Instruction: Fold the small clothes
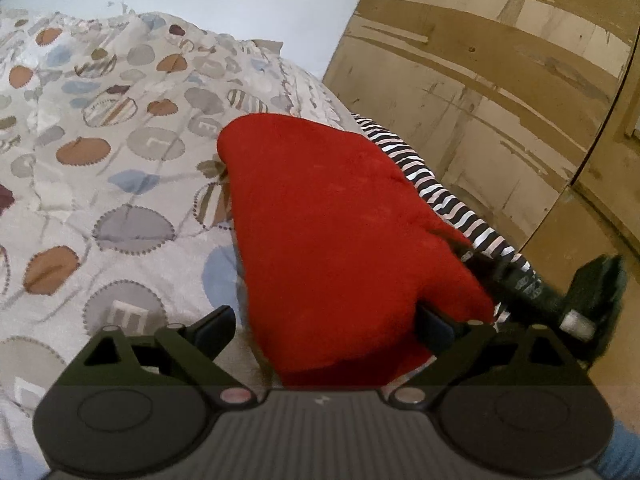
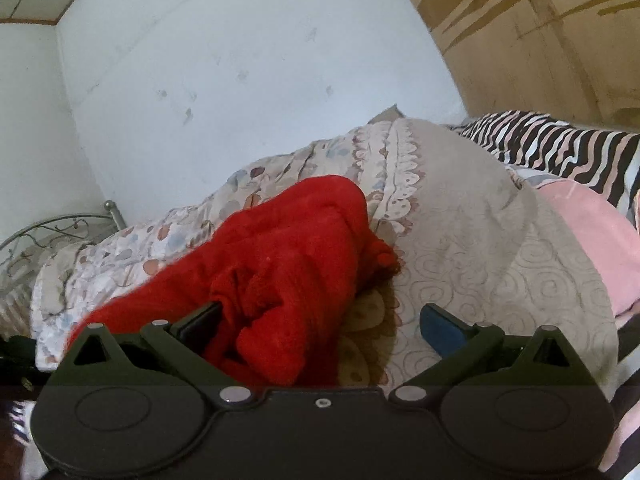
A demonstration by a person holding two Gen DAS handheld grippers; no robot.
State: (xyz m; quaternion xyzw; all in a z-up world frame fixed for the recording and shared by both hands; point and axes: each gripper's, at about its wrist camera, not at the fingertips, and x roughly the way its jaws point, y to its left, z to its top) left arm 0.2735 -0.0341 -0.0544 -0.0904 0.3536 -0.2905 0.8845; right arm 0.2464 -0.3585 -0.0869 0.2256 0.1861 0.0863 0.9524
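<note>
The fuzzy red fleece garment point(image 1: 340, 232) lies on the bed's patterned quilt point(image 1: 100, 168), its long axis running from near to far, straight ahead of the left gripper point(image 1: 324, 320), whose jaws stand spread with the near hem between them, not pinched. The right gripper point(image 2: 320, 320) is also spread; the bunched red cloth sits toward its left finger point(image 2: 202, 320). Both look equally near. No containers are in view

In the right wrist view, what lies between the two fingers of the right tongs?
The red garment fills the left half of the gap; patterned bedding shows on the right, beside the blue-padded finger.
</note>
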